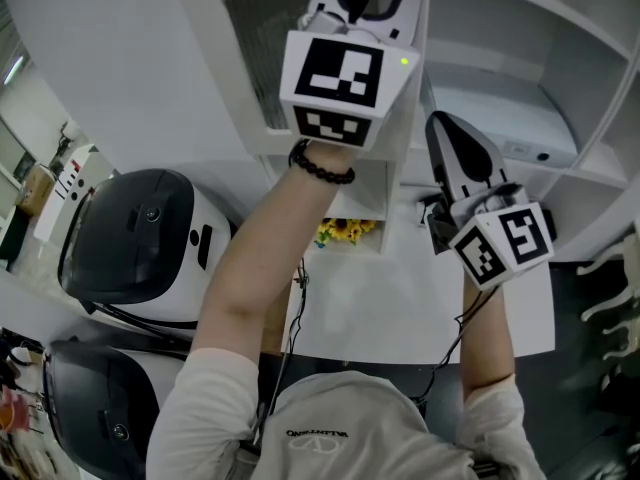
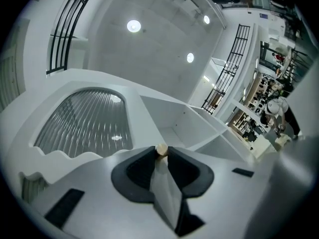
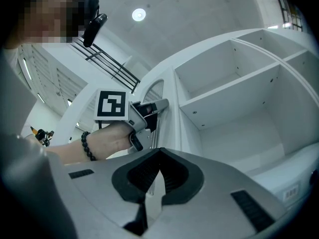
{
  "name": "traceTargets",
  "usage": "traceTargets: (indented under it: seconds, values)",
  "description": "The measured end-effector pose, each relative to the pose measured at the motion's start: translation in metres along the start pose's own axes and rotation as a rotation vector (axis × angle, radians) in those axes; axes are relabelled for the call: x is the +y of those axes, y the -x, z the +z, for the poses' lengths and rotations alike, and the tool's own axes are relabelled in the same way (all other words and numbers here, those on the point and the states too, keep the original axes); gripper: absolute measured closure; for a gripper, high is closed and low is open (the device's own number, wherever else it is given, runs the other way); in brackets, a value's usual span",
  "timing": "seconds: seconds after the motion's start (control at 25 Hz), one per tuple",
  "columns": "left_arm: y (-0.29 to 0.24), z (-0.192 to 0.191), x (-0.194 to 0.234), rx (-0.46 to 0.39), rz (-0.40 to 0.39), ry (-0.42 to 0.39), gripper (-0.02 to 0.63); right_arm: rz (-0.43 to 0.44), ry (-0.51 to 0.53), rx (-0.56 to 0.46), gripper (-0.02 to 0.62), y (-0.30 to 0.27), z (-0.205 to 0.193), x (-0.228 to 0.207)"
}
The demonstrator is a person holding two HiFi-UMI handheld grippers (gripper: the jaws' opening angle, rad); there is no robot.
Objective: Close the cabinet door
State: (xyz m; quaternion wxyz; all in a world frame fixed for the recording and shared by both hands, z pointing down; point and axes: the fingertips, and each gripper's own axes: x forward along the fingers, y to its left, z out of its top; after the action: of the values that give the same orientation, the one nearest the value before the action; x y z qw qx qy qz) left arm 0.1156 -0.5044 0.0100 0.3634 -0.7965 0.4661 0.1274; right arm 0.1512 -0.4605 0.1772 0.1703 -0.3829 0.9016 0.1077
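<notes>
Left gripper (image 2: pixel 160 153): jaws pinching a small tan knob (image 2: pixel 161 149) right at their tips, lower centre of the left gripper view. The knob's mount is hidden behind the jaws; it probably sits on the free edge of the cabinet door (image 2: pixel 84 123).

Right gripper (image 3: pixel 159 153): jaws pressed together at the tips, nothing between them. It is held apart from the door, lower and to the right in the head view.

Door fills the left half of the left gripper view, starting just past the jaws. White frame, grey ribbed glass panel with an arched top and a wavy lower edge. From the right gripper view it shows edge-on, upper centre, with the left gripper against it.

Cabinet (image 2: pixel 174 116) is beside the door, to the right: white, open compartments, shelves bare. Door stands swung out from it.

Far: round ceiling lights (image 2: pixel 133 26), upper frame.
</notes>
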Motion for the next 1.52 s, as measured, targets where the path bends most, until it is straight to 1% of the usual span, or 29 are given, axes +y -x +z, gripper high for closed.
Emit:
traceTargets:
  seconds: [0.36, 0.6, 0.8, 0.96, 1.0, 1.04, 1.08, 1.12, 1.2, 1.28, 1.36, 1.44, 1.52]
  values:
    - [-0.007, -0.008, 0.003, 0.019, 0.022, -0.018, 0.531, 0.0, -0.007, 0.005, 0.584, -0.001, -0.004, -0.005]
    - [-0.008, -0.007, 0.002, 0.016, 0.031, -0.027, 0.532, -0.004, -0.016, 0.012, 0.584, -0.001, -0.006, -0.009]
    - [-0.006, -0.007, 0.0, 0.01, -0.007, -0.009, 0.531, -0.005, -0.025, 0.015, 0.584, 0.001, -0.008, -0.005]
    - [0.003, -0.007, 0.0, -0.014, -0.047, 0.044, 0.531, -0.011, -0.037, 0.013, 0.584, 0.005, -0.009, -0.001]
    - [0.008, -0.007, 0.0, -0.018, -0.047, 0.054, 0.531, -0.013, -0.041, 0.014, 0.584, 0.006, -0.01, 0.0]
    - [0.014, -0.007, 0.001, -0.026, -0.042, 0.056, 0.546, -0.015, -0.045, 0.015, 0.584, 0.008, -0.01, 0.002]
    - [0.021, -0.006, 0.002, -0.036, -0.034, 0.049, 0.566, -0.019, -0.049, 0.017, 0.584, 0.01, -0.011, 0.003]
    - [0.029, -0.005, 0.002, -0.046, -0.026, 0.04, 0.572, -0.023, -0.052, 0.019, 0.584, 0.012, -0.012, 0.004]
    - [0.046, -0.003, 0.001, -0.061, -0.022, 0.043, 0.575, -0.035, -0.056, 0.022, 0.584, 0.017, -0.014, 0.005]
    - [0.065, -0.001, -0.003, -0.08, -0.036, 0.065, 0.578, -0.052, -0.054, 0.022, 0.584, 0.023, -0.015, 0.007]
    - [0.09, 0.0, -0.01, -0.102, -0.047, 0.068, 0.58, -0.065, -0.049, 0.021, 0.584, 0.031, -0.017, 0.012]
    - [0.118, -0.004, -0.02, -0.099, -0.058, 0.081, 0.588, -0.075, -0.04, 0.025, 0.584, 0.039, -0.02, 0.019]
    - [0.147, -0.012, -0.031, -0.074, -0.071, 0.105, 0.595, -0.09, -0.035, 0.026, 0.584, 0.049, -0.025, 0.025]
